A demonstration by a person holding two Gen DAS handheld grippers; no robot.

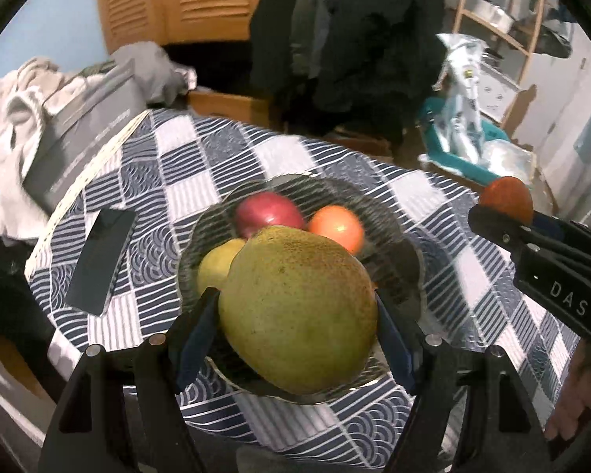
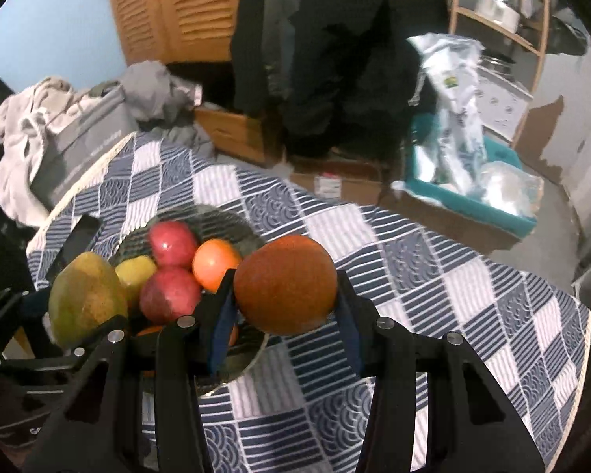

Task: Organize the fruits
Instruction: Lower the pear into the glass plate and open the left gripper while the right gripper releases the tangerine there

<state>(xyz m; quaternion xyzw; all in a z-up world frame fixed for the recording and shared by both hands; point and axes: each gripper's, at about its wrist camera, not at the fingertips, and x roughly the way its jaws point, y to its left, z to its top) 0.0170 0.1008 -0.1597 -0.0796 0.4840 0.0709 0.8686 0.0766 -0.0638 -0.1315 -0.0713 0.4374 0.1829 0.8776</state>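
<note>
My left gripper (image 1: 297, 307) is shut on a large green mango (image 1: 297, 309) and holds it over the near side of a glass bowl (image 1: 398, 220). In the bowl lie a red apple (image 1: 268, 213), an orange fruit (image 1: 337, 228) and a yellow fruit (image 1: 216, 266). My right gripper (image 2: 285, 287) is shut on a dark orange-red fruit (image 2: 285, 283) above the checked cloth, just right of the bowl (image 2: 232, 216). The right wrist view shows the mango (image 2: 86, 295), two red apples (image 2: 171, 242), the orange fruit (image 2: 212, 264) and the yellow fruit (image 2: 136, 272). The right gripper with its fruit (image 1: 506, 197) shows at right in the left wrist view.
A blue-and-white checked cloth (image 1: 224, 149) covers the round table. A dark phone (image 1: 102, 260) lies left of the bowl. A grey box (image 1: 86, 126) and crumpled clothes (image 1: 15, 118) sit at the far left. A teal crate with bags (image 2: 465, 181) stands on the floor beyond.
</note>
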